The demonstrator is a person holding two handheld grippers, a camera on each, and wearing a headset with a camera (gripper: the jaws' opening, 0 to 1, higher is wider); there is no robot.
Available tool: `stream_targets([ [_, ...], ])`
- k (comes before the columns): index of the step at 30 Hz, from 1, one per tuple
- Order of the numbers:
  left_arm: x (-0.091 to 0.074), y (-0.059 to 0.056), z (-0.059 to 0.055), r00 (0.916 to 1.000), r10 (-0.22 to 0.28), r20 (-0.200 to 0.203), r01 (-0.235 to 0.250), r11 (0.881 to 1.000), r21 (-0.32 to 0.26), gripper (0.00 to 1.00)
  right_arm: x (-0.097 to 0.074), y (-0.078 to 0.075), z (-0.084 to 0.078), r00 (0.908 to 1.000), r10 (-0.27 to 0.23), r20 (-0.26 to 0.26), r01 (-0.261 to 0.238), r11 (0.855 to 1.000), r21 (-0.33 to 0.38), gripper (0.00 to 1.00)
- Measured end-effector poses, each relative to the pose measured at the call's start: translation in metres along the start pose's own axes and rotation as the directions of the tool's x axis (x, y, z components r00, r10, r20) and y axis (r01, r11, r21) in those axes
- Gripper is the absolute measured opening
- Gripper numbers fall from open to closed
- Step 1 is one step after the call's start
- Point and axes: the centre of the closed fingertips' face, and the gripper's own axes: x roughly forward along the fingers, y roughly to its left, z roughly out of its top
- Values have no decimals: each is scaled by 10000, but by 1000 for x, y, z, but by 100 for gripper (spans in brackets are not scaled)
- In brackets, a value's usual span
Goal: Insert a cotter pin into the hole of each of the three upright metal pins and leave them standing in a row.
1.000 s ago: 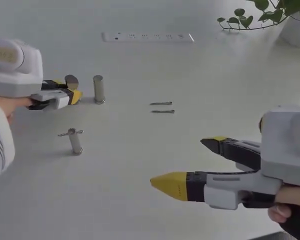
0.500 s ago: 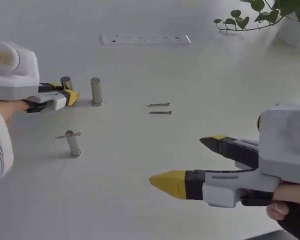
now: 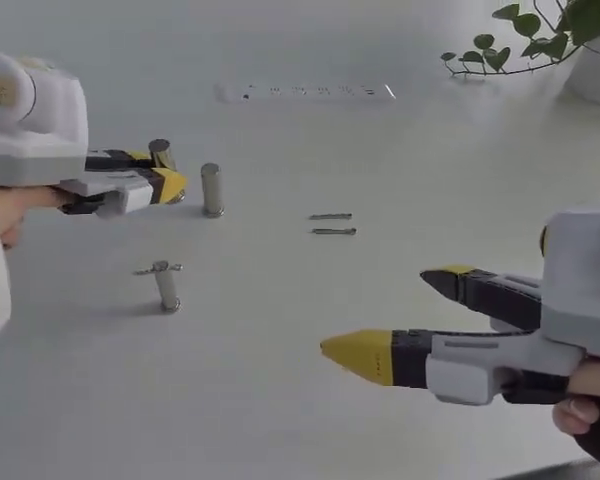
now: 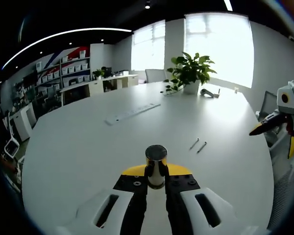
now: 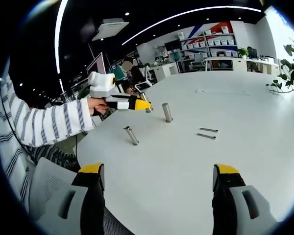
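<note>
**Change from earlier frames.** The held pin (image 4: 156,164) remains clamped upright between the closed jaws of the left gripper (image 3: 160,172). Compared with half a second ago, the whole head view has shifted right and slightly down; this is camera motion. Measured against the free-standing pin (image 3: 212,190), the held pin now sits a little higher and a little nearer. The right gripper (image 3: 374,310) keeps its pose, with its jaws spread wide and nothing between them.

**Limits of view.** In the left gripper view, the lower end of the held pin is hidden between the jaws. In the head view, a yellow jaw tip covers its base. Contact with the table (image 3: 280,400) therefore cannot be determined. The cross hole of the held pin cannot be made out.

**Positions.**
- The free-standing pin stands upright just beside the left gripper's tips, on the side toward the right gripper, and is not touching them.
- The fitted pin (image 3: 167,290) stands nearer the person, apart from the other two, with a cotter pin (image 3: 145,270) lying crosswise through its top.
- Two loose cotter pins (image 3: 330,216) lie parallel and close together on the table. They are between the two grippers and well apart from the right gripper's open jaws.
- A power strip (image 3: 305,92) lies at the far side of the table.
- A plant (image 3: 540,35) is at the far right corner, cut off by the frame edge.
</note>
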Motion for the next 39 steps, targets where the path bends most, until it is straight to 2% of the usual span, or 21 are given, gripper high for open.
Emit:
stream_targets([
  [4, -8, -19, 12, 9997, -226, 109, 224, 9997, 117, 9, -2, 2, 3, 9999, 21, 100, -20, 10000, -74, 90],
  [5, -9, -21, 13, 9996, -244, 125, 242, 9996, 148, 9, -3, 2, 4, 9999, 18, 126, -16, 9999, -106, 90],
  [12, -12, -59, 33, 9954, -835, 460, 812, 9955, 497, 9, -7, 3, 7, 9997, 42, 255, -37, 9998, -204, 90],
  [17, -8, -83, 38, 9915, -1213, 459, 1189, 9915, 527, 9, -11, 2, 7, 9996, 39, 292, -32, 9997, -226, 90],
  [18, -8, -85, 38, 9911, -1253, 454, 1229, 9910, 534, 9, -12, 2, 7, 9996, 29, 298, -22, 9997, -223, 90],
  [22, -2, -106, 34, 9868, -1573, 377, 1552, 9864, 540, 9, -16, -2, 7, 9993, -62, 379, 68, 9999, -153, 90],
  [25, 2, -118, 32, 9832, -1779, 409, 1765, 9837, 351, 9, -19, -4, 7, 9989, -99, 465, 102, 9999, -56, 90],
  [29, 8, -133, 25, 9785, -2056, 134, 2051, 9781, 342, 9, -20, -6, 7, 9987, -138, 482, 142, 9999, -74, 90],
  [34, 14, -147, 18, 9758, -2187, 78, 2183, 9753, 342, 9, -22, -7, 6, 9988, -182, 459, 188, 9998, -119, 90],
  [39, 20, -156, 10, 9764, -2160, -90, 2162, 9756, 393, 9, -25, -10, 4, 9987, -259, 446, 264, 9996, -113, 91],
])
